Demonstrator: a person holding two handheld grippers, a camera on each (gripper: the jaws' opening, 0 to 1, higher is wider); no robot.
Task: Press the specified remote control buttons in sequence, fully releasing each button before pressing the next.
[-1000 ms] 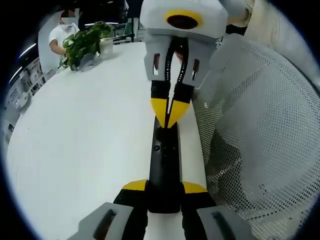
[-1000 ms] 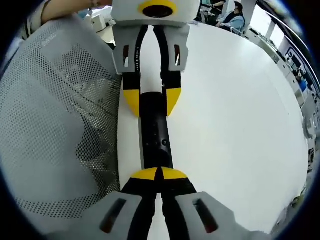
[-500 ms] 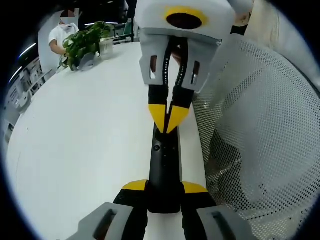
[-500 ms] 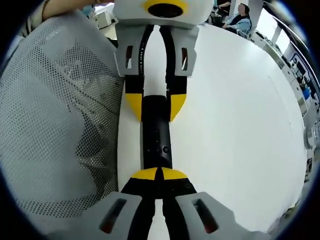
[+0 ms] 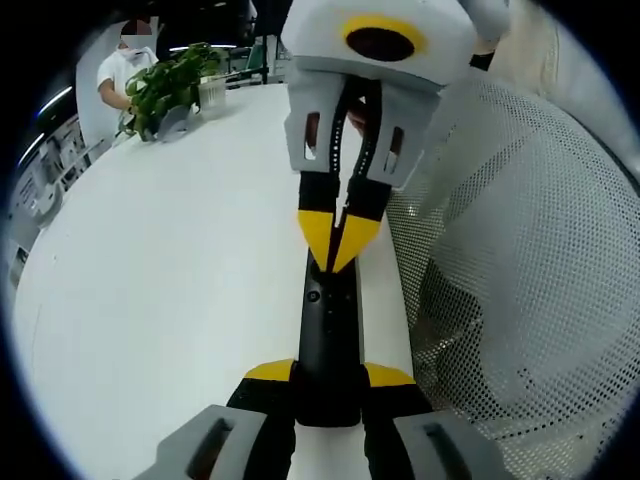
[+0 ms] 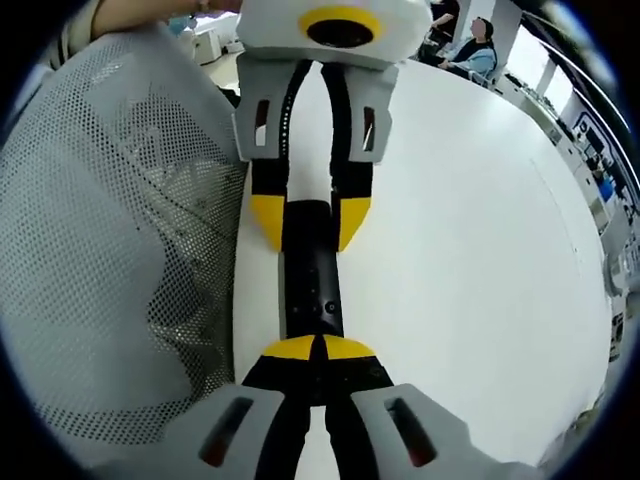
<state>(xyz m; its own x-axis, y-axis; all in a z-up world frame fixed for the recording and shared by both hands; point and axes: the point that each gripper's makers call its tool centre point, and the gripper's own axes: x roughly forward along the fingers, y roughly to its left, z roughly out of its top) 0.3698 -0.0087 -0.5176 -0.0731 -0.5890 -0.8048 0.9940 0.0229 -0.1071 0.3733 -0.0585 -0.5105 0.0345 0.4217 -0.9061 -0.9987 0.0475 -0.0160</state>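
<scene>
Clamping the black remote control point(image 5: 328, 330) by its near end above the white surface point(image 5: 170, 260), the left gripper point(image 5: 328, 378) steadies it while the right gripper point(image 5: 340, 250), tips pinched together, rests on a button, apparently mid-press, with a full lift-off due next.

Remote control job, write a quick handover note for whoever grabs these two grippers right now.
Left gripper: jaws shut on one end of the black remote control, holding it steady over the white table.
Right gripper: jaws shut, tips together at the remote's far end, at or just above its top face; contact cannot be told.
White mesh fabric lies beside the remote.
Done: remote gripped, presser lined up.
Left: which buttons are already pressed cannot be told; carry on the sequence, lifting fully between presses.
</scene>
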